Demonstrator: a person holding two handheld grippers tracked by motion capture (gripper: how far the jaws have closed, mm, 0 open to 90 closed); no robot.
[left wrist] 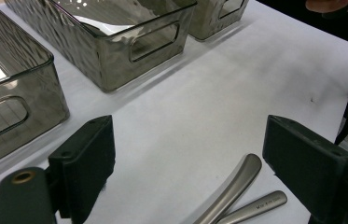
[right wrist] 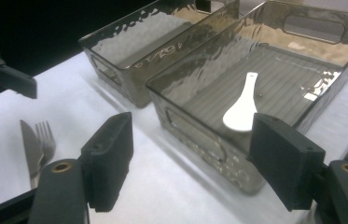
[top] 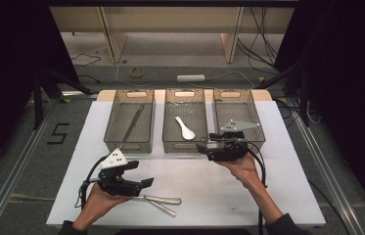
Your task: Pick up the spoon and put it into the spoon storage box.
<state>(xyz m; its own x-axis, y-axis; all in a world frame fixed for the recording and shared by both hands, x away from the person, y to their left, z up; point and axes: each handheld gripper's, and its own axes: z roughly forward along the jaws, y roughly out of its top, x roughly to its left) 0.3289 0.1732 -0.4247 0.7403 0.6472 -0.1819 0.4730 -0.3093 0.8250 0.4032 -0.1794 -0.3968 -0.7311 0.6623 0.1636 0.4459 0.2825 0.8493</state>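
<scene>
A metal knife (top: 163, 199) and fork (top: 163, 207) lie together on the white table (top: 278, 186) near its front edge. My left gripper (top: 142, 173) hovers just above their left ends, open. In the left gripper view its jaws (left wrist: 188, 158) stand wide apart, with the two metal handles (left wrist: 237, 184) on the table below the gap. My right gripper (top: 205, 142) is open and holds nothing. It points left in front of the middle bin (top: 186, 147), where a white spoon (top: 185, 128) lies. The right gripper view shows the spoon (right wrist: 241, 109), the knife (right wrist: 31, 149) and the fork (right wrist: 45, 137).
Three smoky clear bins stand side by side at the back of the table. The left bin (top: 128, 144) holds dark chopsticks (top: 133, 122). The right bin (top: 256, 132) lies partly behind my right gripper. Cables lie on the floor beyond the table.
</scene>
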